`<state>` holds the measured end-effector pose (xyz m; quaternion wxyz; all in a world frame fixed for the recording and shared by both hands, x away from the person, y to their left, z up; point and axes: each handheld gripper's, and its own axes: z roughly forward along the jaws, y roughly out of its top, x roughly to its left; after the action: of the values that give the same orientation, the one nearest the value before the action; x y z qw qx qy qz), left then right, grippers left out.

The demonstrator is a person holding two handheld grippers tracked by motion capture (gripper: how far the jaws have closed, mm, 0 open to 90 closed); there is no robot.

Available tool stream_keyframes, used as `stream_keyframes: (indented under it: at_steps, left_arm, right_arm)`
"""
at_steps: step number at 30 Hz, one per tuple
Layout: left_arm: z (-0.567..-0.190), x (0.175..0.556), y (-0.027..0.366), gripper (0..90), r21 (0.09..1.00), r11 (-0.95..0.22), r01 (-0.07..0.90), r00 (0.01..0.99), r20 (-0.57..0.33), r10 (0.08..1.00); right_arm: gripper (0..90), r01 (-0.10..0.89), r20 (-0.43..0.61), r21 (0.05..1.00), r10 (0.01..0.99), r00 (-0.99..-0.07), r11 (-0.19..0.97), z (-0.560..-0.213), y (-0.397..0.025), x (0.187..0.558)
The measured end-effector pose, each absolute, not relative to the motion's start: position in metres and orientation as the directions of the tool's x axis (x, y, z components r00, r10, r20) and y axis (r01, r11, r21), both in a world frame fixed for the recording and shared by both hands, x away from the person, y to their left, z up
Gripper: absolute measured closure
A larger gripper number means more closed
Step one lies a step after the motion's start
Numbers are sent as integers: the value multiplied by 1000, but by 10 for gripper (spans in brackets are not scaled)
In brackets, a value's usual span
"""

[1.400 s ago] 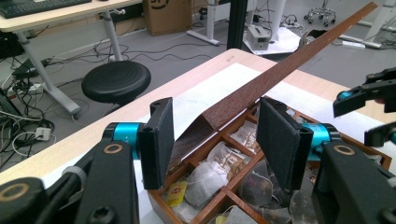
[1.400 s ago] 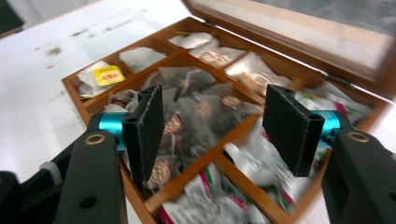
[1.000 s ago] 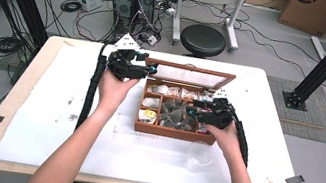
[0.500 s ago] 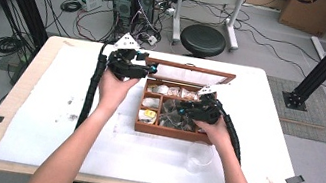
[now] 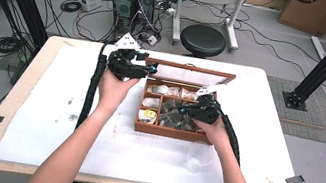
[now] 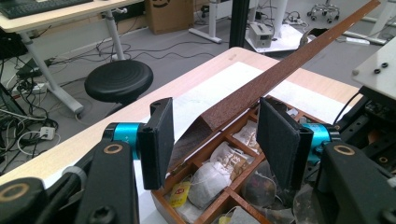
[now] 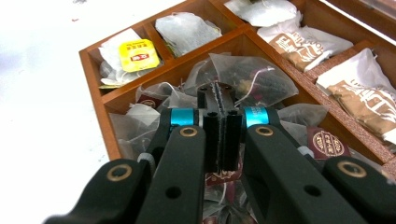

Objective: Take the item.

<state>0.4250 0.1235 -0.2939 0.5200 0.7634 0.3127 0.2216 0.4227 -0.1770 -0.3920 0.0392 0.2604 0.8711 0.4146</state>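
A wooden tea box [image 5: 144,128] stands open at mid-table, and its compartments hold several tea bags. Its lid [image 6: 289,65] is raised. My left gripper [image 6: 215,135] is open at the box's far left corner, one jaw on each side of the lid's corner without touching it; in the high view the left gripper [image 5: 147,68] sits beside the lid [image 5: 190,68]. My right gripper [image 7: 217,93] is shut low over the middle compartment, its tips against a translucent tea bag [image 7: 261,79]. I see nothing between its jaws. From above, the right gripper [image 5: 187,110] is over the box.
An empty clear glass [image 5: 200,156] stands on the white cloth in front of the box's right end. A tea bag with a yellow tag [image 7: 135,55] lies in the front left compartment. A black stool [image 5: 203,40] and cables are on the floor beyond the table.
My right gripper has moved left from the box's right edge to over its middle compartment. The left gripper has stayed at the lid's corner.
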Motion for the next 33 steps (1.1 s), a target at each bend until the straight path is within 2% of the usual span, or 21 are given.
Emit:
stream_keyframes:
  at_steps: [17, 33]
  left_arm:
    - [-295, 427, 124, 467, 936, -239, 257, 703, -11, 711]
    - [-293, 427, 123, 467, 936, -236, 259, 702, -15, 712]
  right_arm:
    - [900, 374, 144, 821, 478, -867, 432, -369, -185, 409]
    - [900, 291, 81, 874, 474, -877, 389, -333, -189, 389]
